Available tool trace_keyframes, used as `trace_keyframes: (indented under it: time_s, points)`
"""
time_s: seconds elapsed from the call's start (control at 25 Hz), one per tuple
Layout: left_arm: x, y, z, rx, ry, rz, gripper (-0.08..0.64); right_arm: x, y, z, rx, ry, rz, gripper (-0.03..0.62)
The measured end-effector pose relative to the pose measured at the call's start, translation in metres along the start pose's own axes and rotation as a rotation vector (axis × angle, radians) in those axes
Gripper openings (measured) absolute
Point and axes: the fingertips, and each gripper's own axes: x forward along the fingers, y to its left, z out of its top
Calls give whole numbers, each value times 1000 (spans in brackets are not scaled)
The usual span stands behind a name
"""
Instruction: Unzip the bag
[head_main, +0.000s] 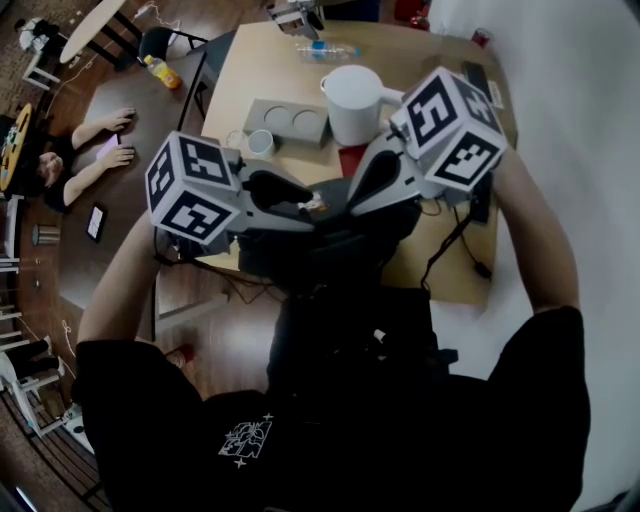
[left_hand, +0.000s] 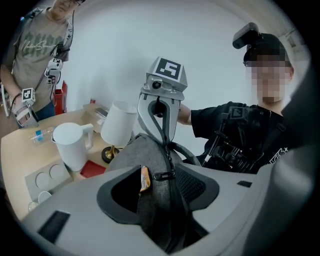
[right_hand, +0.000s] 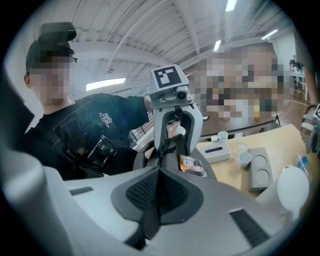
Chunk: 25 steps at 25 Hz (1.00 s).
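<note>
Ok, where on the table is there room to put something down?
The bare wood between the grey holder and the bottle is free. Around the white jug and the cables it is crowded.

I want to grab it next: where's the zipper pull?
Left gripper view, centre: zipper pull on the grey bag, between the left gripper's open jaws, beside an orange tag.

Before me stands a pale wooden table (head_main: 250, 70) bearing a white jug (head_main: 352, 102) and a grey tray (head_main: 288, 135). At my left, a dark round table (head_main: 165, 110) on brown plank floor (head_main: 225, 340). At my right, a white wall (head_main: 570, 60). Overhead, strip lights (right_hand: 230, 5).
</note>
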Motion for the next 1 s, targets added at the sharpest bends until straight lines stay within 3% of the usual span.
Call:
trace_keyframes:
  time_s: [0.36,0.44,0.56,0.72,0.88,1.0]
  points:
    - [4,8,-6,-114,-34,-98,204,3,-2,-3,-5,2,5,14]
    - [6,8,-6,-133,-48,-130,124,3,-3,-6,-5,5,-4,15]
    - [7,3,-4,-120,-53,-133,83,3,-4,-6,-17,9,-31,14]
    - [-2,-2,-3,3,11,7,77,2,-4,-2,-44,14,-78,14]
    - [-7,-7,9,217,108,246,77,1,-4,1,-74,21,-127,14]
    - [-7,-12,13,360,166,382,77,0,-5,4,-92,25,-160,14]
